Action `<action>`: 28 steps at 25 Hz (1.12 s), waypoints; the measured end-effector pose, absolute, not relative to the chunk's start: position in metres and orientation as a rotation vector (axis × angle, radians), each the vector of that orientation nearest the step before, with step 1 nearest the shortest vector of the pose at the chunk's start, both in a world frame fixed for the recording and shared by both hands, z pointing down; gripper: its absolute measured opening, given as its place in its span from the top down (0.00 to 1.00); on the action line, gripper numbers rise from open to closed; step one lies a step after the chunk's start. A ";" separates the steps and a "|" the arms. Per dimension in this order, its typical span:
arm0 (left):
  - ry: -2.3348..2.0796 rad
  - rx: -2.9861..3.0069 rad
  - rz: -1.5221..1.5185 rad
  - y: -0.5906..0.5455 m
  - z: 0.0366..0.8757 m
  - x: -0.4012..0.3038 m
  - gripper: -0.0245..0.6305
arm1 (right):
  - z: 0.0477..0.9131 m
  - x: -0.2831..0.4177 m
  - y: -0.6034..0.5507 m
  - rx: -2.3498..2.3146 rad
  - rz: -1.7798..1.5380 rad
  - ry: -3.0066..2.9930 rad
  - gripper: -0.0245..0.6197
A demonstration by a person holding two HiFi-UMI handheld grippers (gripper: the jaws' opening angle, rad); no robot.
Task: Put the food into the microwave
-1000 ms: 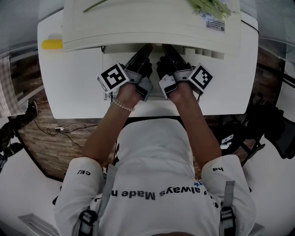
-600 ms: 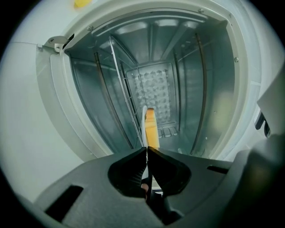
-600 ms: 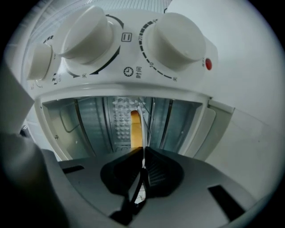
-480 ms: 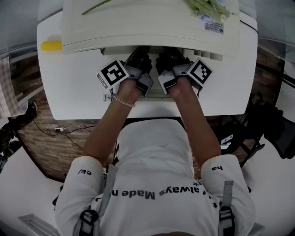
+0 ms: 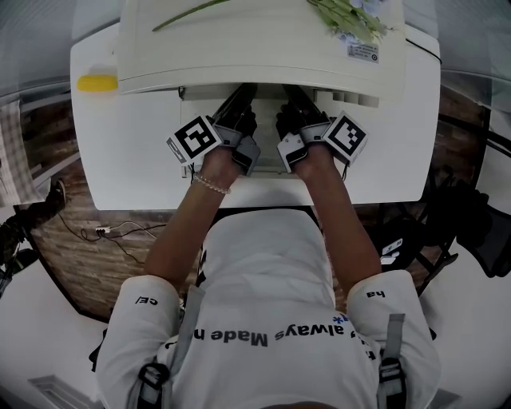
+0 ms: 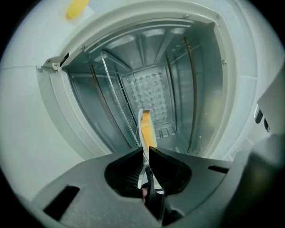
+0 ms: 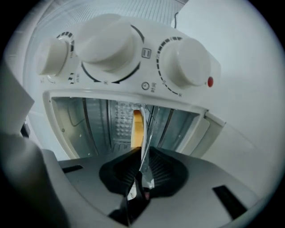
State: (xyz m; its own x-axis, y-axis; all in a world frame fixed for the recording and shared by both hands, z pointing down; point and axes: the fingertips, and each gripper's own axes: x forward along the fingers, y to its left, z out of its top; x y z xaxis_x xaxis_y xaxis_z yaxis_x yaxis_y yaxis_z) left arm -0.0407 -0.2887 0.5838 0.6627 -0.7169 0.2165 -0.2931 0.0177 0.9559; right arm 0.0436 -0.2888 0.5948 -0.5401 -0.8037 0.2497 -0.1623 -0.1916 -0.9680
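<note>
The white microwave point(image 5: 263, 48) stands on a white table point(image 5: 128, 152) with its cavity point(image 6: 147, 67) open toward me. A thin tray carrying orange-yellow food point(image 6: 147, 129) is seen edge-on, reaching into the opening. My left gripper point(image 6: 146, 151) is shut on the tray's near rim. My right gripper point(image 7: 141, 153) is shut on the same tray's thin shiny edge point(image 7: 144, 133), with the food point(image 7: 138, 127) just past it. In the head view, both grippers point(image 5: 238, 112) point(image 5: 294, 112) sit side by side at the oven mouth, their tips hidden under its top.
Three white knobs point(image 7: 111, 44) sit on the control panel beside the opening. A wire rack point(image 6: 118, 98) lines the cavity. Green stems point(image 5: 351, 16) lie on the oven's top. A yellow object point(image 5: 97, 82) rests on the table at the left.
Both grippers keep their hold on the tray at the oven mouth. Only the head view has shifted slightly.
</note>
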 end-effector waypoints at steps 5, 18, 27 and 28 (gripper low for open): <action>-0.891 1.626 -0.374 -0.273 0.564 -0.053 0.93 | 0.572 0.057 -0.273 -1.213 -1.669 1.817 0.92; -1.026 2.130 -0.144 -0.232 0.462 -0.068 0.93 | 0.468 0.068 -0.231 -1.298 -1.261 2.290 0.92; -1.075 2.329 -0.138 -0.199 0.385 -0.064 0.94 | 0.380 0.072 -0.204 -1.434 -0.743 2.645 0.92; -1.082 2.349 -0.139 -0.197 0.377 -0.065 0.94 | 0.371 0.070 -0.201 -1.442 -0.693 2.668 0.92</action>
